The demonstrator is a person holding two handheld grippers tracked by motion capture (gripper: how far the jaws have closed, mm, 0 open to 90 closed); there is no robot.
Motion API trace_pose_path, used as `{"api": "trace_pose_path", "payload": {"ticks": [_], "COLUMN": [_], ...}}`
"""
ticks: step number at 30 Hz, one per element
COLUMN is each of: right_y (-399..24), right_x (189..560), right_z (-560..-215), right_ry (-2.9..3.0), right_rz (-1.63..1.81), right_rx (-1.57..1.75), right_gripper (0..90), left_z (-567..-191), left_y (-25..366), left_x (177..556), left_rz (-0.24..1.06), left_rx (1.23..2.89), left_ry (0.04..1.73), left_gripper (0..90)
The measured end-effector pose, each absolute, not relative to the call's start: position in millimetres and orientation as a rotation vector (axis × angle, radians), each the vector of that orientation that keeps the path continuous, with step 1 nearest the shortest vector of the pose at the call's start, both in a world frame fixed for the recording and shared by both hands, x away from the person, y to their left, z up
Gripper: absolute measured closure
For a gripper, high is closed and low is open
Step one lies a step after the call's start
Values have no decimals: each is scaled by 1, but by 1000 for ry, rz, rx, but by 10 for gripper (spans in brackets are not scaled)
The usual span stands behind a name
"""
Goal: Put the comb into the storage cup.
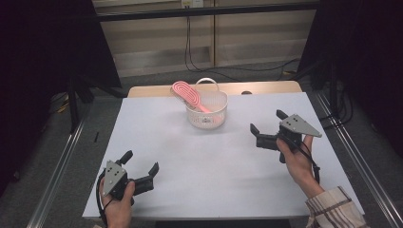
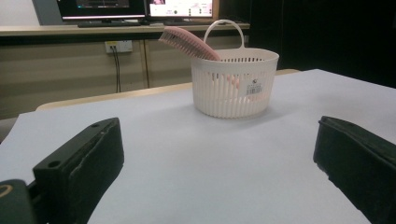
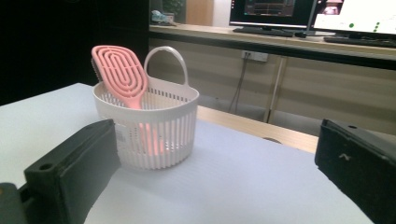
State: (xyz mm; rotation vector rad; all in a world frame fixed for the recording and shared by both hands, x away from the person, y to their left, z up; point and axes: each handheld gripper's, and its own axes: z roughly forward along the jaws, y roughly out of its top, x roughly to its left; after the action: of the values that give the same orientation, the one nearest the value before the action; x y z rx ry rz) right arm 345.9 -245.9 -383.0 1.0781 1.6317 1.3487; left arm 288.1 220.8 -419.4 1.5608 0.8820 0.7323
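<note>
While the person's hands are holding both tools low over the white table, the white basket is standing toward the far middle of it, with a pink hairbrush leaning inside, head sticking up over the rim. Left gripper is sitting near the front left corner, jaws spread with nothing between them. Right gripper is hovering at the right, well apart from the basket, jaws likewise spread wide.

Left hand-held gripper and right hand-held gripper both gape wide, well apart.

One basket, one hairbrush, two grippers.
</note>
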Motion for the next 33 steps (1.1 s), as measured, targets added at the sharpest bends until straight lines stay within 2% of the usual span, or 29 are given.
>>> {"api": "trace_pose_path", "payload": {"ticks": [33], "right_y": [-282], "right_x": [287], "right_z": [-399], "right_ry": [1552], "right_rz": [1278], "right_rx": [1108], "right_gripper": [0], "left_z": [-420], "left_y": [220], "left_x": [288], "left_rz": [747], "left_rx": [1560], "left_ry": [892], "left_gripper": [18]}}
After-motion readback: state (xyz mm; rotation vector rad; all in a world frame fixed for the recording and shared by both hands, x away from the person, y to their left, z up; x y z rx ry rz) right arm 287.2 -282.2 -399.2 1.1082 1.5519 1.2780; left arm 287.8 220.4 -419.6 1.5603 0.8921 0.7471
